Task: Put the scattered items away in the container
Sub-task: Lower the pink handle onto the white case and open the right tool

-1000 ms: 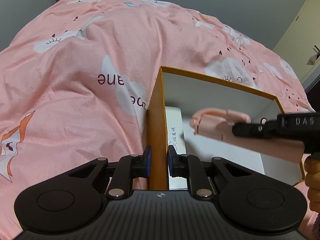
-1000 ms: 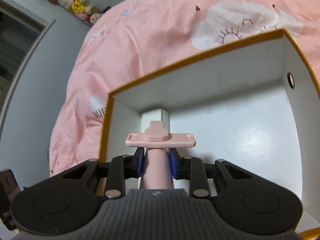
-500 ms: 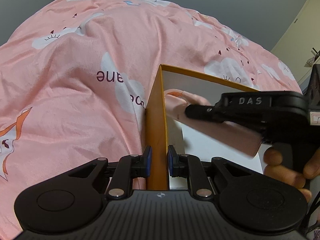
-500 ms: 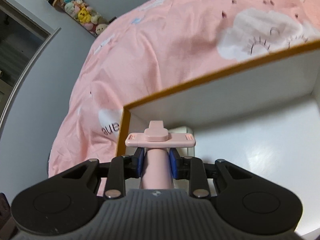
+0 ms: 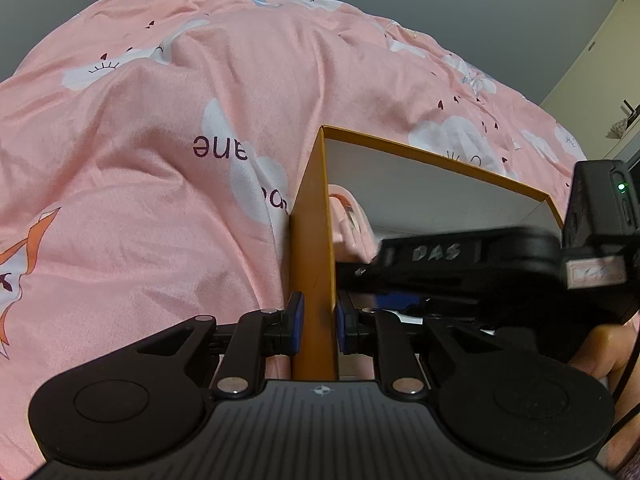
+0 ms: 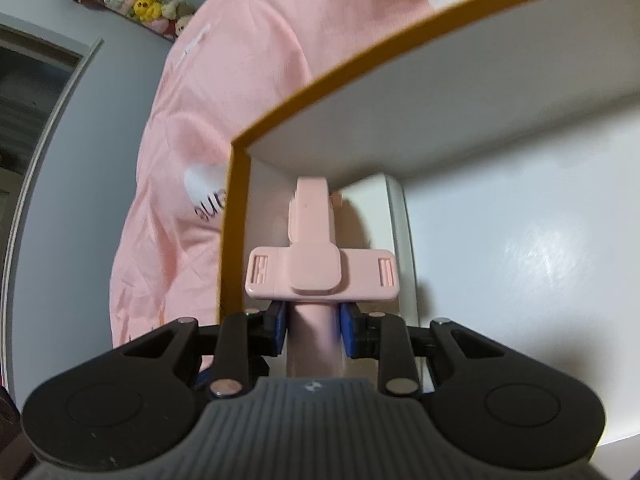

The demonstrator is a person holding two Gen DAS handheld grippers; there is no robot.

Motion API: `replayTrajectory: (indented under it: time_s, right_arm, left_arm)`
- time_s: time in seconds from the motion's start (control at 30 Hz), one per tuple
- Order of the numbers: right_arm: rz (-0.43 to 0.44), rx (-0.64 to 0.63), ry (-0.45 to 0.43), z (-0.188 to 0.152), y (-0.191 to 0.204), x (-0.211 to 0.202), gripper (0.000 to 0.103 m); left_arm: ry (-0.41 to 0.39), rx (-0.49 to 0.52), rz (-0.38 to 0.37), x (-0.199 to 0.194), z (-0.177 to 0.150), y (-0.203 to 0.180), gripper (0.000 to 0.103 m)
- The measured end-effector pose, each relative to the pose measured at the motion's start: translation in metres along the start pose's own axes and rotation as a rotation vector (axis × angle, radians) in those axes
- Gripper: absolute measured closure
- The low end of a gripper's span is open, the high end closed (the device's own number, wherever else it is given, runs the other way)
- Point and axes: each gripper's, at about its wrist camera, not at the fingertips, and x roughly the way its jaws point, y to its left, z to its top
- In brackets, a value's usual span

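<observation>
Pink holder (image 6: pixel 322 268) sits clamped in right claw (image 6: pixel 312 330) inside box (image 5: pixel 312 216), whose wall left claw (image 5: pixel 318 322) pinches.

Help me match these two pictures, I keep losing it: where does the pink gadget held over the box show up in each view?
Left wrist view: the pink gadget sits right of centre, just inside the box's orange wall, partly hidden by the right tongs.
Right wrist view: it fills the centre, clamped in the right tongs.
Shared landmark: the orange box corner.
</observation>
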Motion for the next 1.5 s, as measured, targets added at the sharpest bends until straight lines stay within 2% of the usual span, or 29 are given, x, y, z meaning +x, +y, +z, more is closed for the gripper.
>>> replayTrajectory:
  time_s: [0.13, 0.23, 0.53, 0.67, 0.73, 0.8, 1.13, 1.3, 1.5]
  right_arm:
    - [-0.025, -0.027, -0.004, -0.003, 0.004, 0.004, 0.073]
    - [-0.069, -0.051, 0.039, -0.002, 0.006, 0.008, 0.07]
    - [-0.071, -0.135, 0.101, -0.006, 0.007, -0.009, 0.069]
    - [-0.066, -0.164, 0.125, -0.011, 0.008, -0.016, 0.07]
    - [-0.058, -0.145, 0.139, -0.013, 0.005, -0.014, 0.077]
    - [-0.053, -0.125, 0.146, -0.015, 0.003, -0.011, 0.078]
    - [-0.031, -0.077, 0.069, -0.016, 0.003, -0.006, 0.079]
    - [-0.019, -0.111, 0.058, -0.022, 0.005, -0.015, 0.078]
    - [-0.044, -0.198, -0.003, -0.034, 0.011, -0.04, 0.078]
  left_arm:
    - [0.008, -0.004, -0.002, 0.003, -0.001, 0.001, 0.085]
    - [0.006, -0.001, -0.003, 0.002, -0.001, 0.0, 0.085]
    - [-0.002, 0.007, -0.004, -0.002, -0.004, 0.0, 0.085]
    - [0.0, 0.013, 0.011, -0.003, -0.005, -0.002, 0.085]
    - [0.0, 0.026, 0.029, -0.005, -0.006, -0.005, 0.085]
    - [-0.007, 0.033, 0.041, -0.007, -0.007, -0.007, 0.086]
    - [-0.007, 0.017, 0.037, -0.008, -0.008, -0.006, 0.086]
    - [-0.026, 0.036, 0.069, -0.012, -0.011, -0.012, 0.086]
    - [-0.06, 0.04, 0.1, -0.024, -0.017, -0.019, 0.086]
